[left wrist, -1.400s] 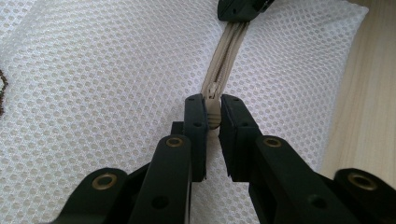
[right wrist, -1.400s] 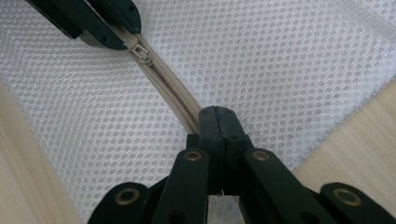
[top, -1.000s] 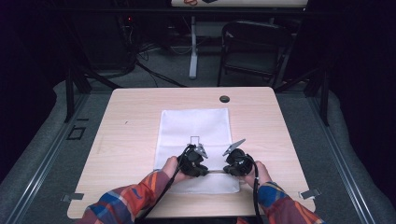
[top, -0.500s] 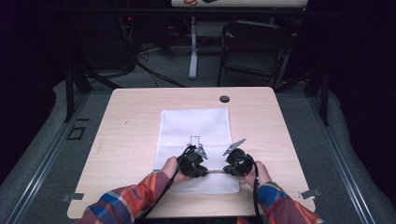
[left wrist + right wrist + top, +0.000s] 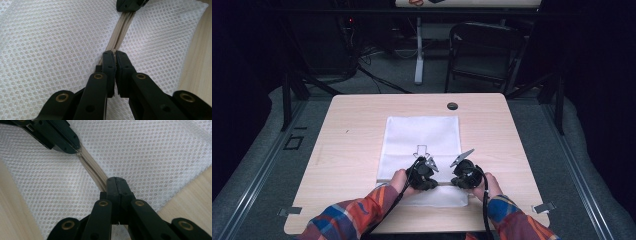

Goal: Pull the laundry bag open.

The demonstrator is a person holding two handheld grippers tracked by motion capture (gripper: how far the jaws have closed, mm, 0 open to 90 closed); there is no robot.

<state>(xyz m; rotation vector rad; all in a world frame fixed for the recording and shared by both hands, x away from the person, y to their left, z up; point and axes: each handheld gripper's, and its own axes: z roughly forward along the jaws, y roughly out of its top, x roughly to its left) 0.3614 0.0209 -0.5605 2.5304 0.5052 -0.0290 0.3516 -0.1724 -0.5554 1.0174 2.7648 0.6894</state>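
L gripper [image 5: 115,53] jaws just closing, pinched on beige zipper [image 5: 120,32] of white mesh bag [image 5: 422,135], R gripper [image 5: 117,180] clamped on zipper too

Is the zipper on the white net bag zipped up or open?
Zipped up between the two grippers: the zipper's beige teeth meet in one line across the mesh bag. The ends are hidden.

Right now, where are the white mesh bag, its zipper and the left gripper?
white mesh bag [image 5: 422,132], high view, bare upper panel.
zipper [image 5: 93,173], right gripper view, beige teeth.
left gripper [image 5: 115,53], left gripper view, between the fingers' tips.
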